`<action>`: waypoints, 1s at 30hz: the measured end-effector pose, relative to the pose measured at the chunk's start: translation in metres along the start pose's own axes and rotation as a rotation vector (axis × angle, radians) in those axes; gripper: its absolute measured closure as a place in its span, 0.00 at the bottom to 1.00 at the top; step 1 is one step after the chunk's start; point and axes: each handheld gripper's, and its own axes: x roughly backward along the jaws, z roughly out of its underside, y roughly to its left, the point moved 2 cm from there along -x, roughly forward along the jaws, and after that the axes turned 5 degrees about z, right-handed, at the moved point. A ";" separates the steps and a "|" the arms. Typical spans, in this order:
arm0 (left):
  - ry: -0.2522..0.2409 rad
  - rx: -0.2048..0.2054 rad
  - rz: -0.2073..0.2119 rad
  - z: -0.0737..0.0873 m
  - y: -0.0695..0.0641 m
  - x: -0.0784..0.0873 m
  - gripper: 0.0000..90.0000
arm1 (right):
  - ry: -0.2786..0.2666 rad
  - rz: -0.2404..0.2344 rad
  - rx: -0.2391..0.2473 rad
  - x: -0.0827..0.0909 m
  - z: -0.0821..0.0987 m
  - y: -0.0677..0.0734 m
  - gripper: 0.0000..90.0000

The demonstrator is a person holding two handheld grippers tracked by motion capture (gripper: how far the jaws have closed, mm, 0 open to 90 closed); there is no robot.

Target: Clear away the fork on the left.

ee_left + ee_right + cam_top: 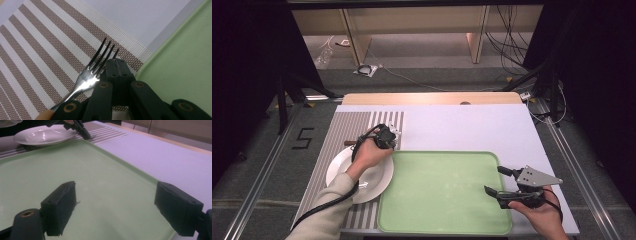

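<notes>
Steel fork lies on the striped placemat, just off the far left corner of the green tray, its tines pointing away from the left gripper. That gripper's jaws are clenched together with nothing seen between them, tips beside the rightmost tine, so the fork sits just to their left with its long axis roughly along theirs. Near the tray's right edge, the right gripper hangs released, jaws wide. A white plate rests left of the tray. The left hand is far nearer.
</notes>
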 end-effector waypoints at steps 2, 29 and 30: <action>0.010 0.005 -0.004 0.000 0.003 -0.002 1.00 | -0.006 -0.002 -0.005 0.000 0.000 0.000 0.21; 0.050 0.072 -0.023 -0.012 0.032 -0.016 1.00 | -0.001 -0.004 -0.003 -0.003 0.001 0.000 0.21; 0.048 0.078 -0.021 -0.012 0.033 -0.016 1.00 | 0.009 0.000 0.000 -0.001 0.001 0.000 0.21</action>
